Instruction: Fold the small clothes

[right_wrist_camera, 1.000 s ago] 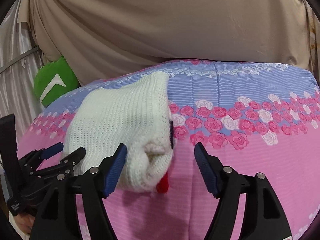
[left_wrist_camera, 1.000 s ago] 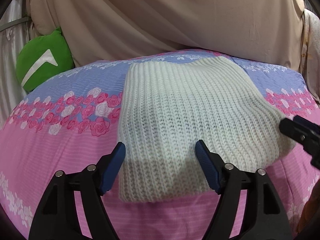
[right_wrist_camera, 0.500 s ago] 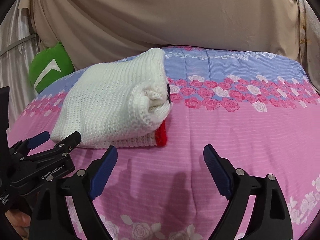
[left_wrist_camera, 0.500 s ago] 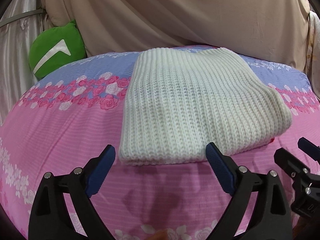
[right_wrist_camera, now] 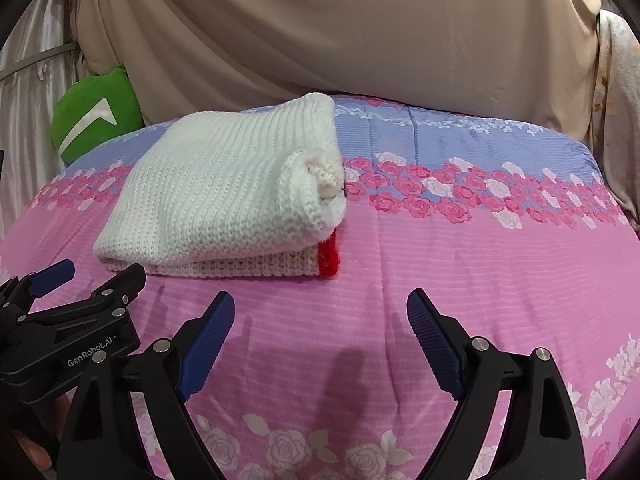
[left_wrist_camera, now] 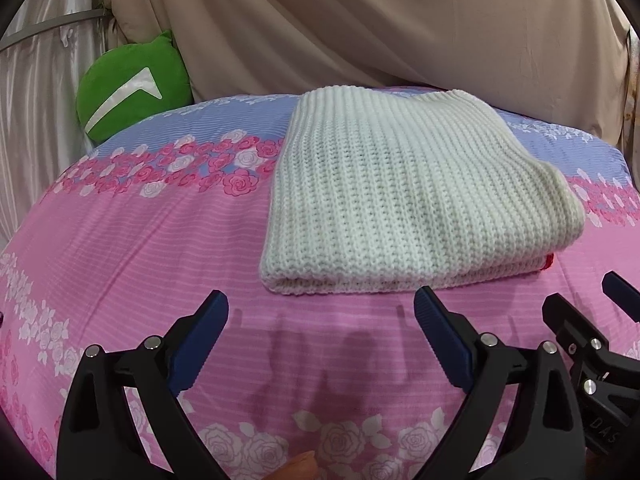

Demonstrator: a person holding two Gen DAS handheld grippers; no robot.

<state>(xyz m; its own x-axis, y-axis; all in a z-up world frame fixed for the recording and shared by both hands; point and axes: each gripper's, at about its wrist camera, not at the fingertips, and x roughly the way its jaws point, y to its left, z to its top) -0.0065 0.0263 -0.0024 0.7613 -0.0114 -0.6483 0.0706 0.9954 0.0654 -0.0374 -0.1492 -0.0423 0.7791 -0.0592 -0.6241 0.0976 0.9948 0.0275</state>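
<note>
Pink flowery bedspread (left_wrist_camera: 132, 240) holds the white knit sweater (left_wrist_camera: 400, 200), folded, at 12 o'clock. Left claw (left_wrist_camera: 320, 312) and right claw (right_wrist_camera: 320, 312) are wide open, holding nothing, probably because folding looks finished.

Sweater (right_wrist_camera: 224, 196): inner folded layers hidden; red trim (right_wrist_camera: 329, 258) mostly tucked under. Green cushion (left_wrist_camera: 132, 84) partly behind bed (left_wrist_camera: 140, 248). Right gripper (left_wrist_camera: 600, 320) cut off at frame edge.
</note>
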